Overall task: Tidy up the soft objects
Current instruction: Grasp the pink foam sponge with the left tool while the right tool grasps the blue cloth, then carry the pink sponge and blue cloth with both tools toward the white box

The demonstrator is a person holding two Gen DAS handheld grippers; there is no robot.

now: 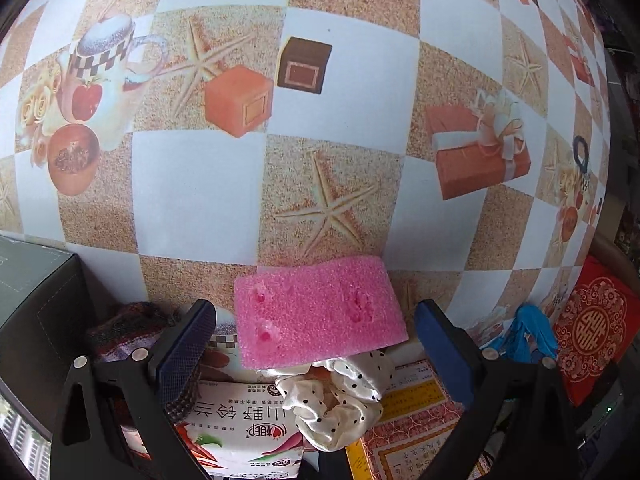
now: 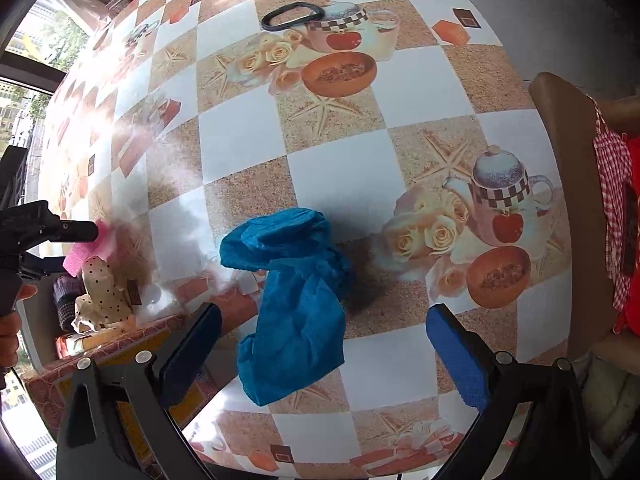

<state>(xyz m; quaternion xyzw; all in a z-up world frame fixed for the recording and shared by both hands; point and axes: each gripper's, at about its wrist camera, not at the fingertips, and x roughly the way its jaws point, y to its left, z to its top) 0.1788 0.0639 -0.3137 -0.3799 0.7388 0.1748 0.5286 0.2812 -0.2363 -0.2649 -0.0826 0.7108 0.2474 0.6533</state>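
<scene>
A pink foam sponge point(image 1: 320, 312) lies at the table's near edge, its front part resting on a white polka-dot scrunchie point(image 1: 336, 400). My left gripper point(image 1: 316, 356) is open, one finger on each side of the sponge with a gap to both. In the right wrist view the sponge point(image 2: 86, 250) and scrunchie point(image 2: 100, 292) show at the far left. A crumpled blue cloth point(image 2: 292, 304) lies on the checked tablecloth point(image 2: 340, 184). My right gripper point(image 2: 324, 354) stands open just short of it, touching nothing.
Under the scrunchie sits a box holding a snack packet point(image 1: 240, 432) and printed cards. A knitted item point(image 1: 124, 328) and a dark box point(image 1: 36, 288) are at the left. A black rubber ring point(image 2: 292, 16) lies far back. A chair with checked fabric point(image 2: 608, 184) stands at the right.
</scene>
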